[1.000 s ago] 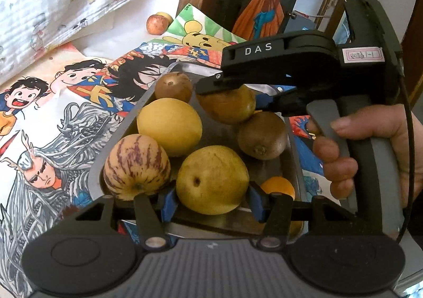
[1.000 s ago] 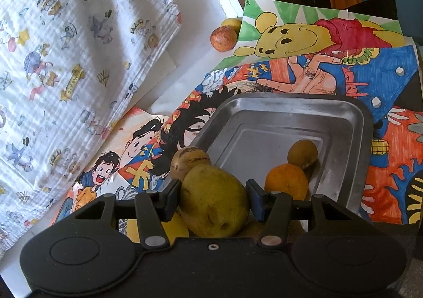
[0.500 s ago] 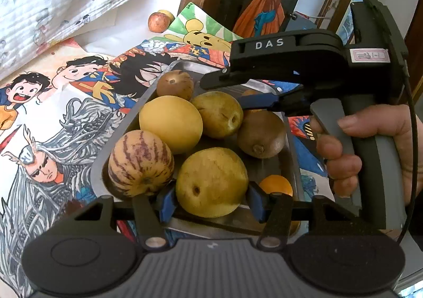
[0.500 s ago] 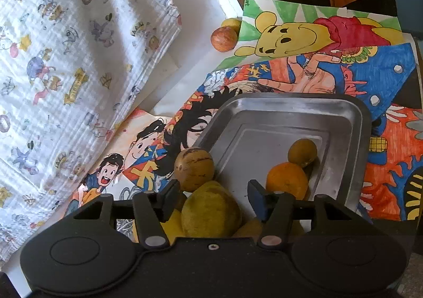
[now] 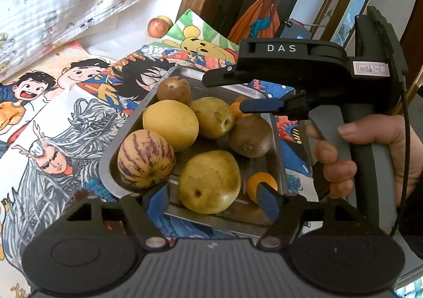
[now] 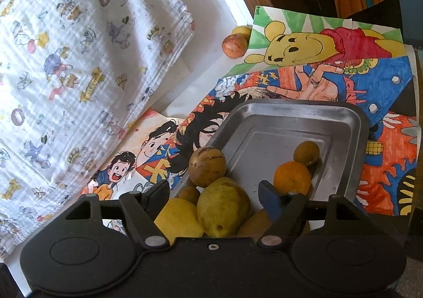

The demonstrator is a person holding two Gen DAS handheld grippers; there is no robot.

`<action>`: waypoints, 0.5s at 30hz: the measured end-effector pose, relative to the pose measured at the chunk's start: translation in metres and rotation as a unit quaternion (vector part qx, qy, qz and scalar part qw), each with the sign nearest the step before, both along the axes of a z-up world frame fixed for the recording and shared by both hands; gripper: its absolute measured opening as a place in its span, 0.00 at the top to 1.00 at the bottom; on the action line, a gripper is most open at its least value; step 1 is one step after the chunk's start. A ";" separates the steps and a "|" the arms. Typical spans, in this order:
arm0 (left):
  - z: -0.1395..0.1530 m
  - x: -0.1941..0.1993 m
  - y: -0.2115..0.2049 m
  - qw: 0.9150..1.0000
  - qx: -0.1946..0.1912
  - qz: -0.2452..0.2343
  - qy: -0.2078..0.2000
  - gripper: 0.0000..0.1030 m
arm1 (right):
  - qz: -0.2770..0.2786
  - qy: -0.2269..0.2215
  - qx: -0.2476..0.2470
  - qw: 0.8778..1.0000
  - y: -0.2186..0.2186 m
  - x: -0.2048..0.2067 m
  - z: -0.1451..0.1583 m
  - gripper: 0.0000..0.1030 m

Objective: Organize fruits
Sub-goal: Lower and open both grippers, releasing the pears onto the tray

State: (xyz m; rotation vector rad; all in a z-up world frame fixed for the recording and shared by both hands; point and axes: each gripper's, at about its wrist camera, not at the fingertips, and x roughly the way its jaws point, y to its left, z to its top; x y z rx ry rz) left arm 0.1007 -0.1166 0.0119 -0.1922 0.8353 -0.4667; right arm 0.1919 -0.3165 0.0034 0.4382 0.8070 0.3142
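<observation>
Tray (image 5: pixel 276 139) of bare metal, rectangular, lies on cartoon drawings (image 5: pixel 66 123); its long axis runs away from both cameras. Fruit sits crowded at the near end.

Count from the left wrist view: two green-yellow pears, near pear (image 5: pixel 208 181) with its dimple facing the camera, far pear (image 5: pixel 212 116) with its dimple turned right. One smooth yellow fruit (image 5: pixel 170 124), touching the far pear. One striped melon (image 5: pixel 145 159), purple stripes running top to bottom. One brown striped fruit (image 5: pixel 173 89) at the tray's left wall. One kiwi (image 5: pixel 249 135), stem end down toward the camera. Two oranges: one (image 5: pixel 260 183) at the near right, one (image 5: pixel 238 110) partly hidden behind the right gripper's finger.

Right wrist view adds one small brown-green fruit (image 6: pixel 306 152) just beyond an orange (image 6: pixel 292 176). Outside the tray, two fruits touching: red apple (image 6: pixel 234 45), yellow one (image 6: pixel 242 32) behind.

Left gripper (image 5: pixel 210 196) spread wide either side of the near pear, apart from it. Right gripper (image 6: pixel 214 193) released above the far pear, gripping nothing; a hand (image 5: pixel 370 155) holds its handle.
</observation>
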 end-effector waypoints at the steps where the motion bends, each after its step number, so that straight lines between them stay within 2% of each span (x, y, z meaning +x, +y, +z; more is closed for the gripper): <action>1: 0.001 -0.002 0.001 1.000 -0.002 0.000 -0.001 0.23 | 0.000 -0.002 0.000 1.000 0.000 -0.002 0.002 0.24; 8: 0.013 -0.014 0.009 1.000 -0.010 0.002 -0.024 0.18 | 0.000 -0.015 -0.004 1.000 0.002 -0.013 0.013 0.18; 15: 0.027 -0.028 0.026 0.998 -0.010 0.022 -0.053 0.08 | 0.000 -0.029 -0.010 1.000 0.003 -0.027 0.023 0.12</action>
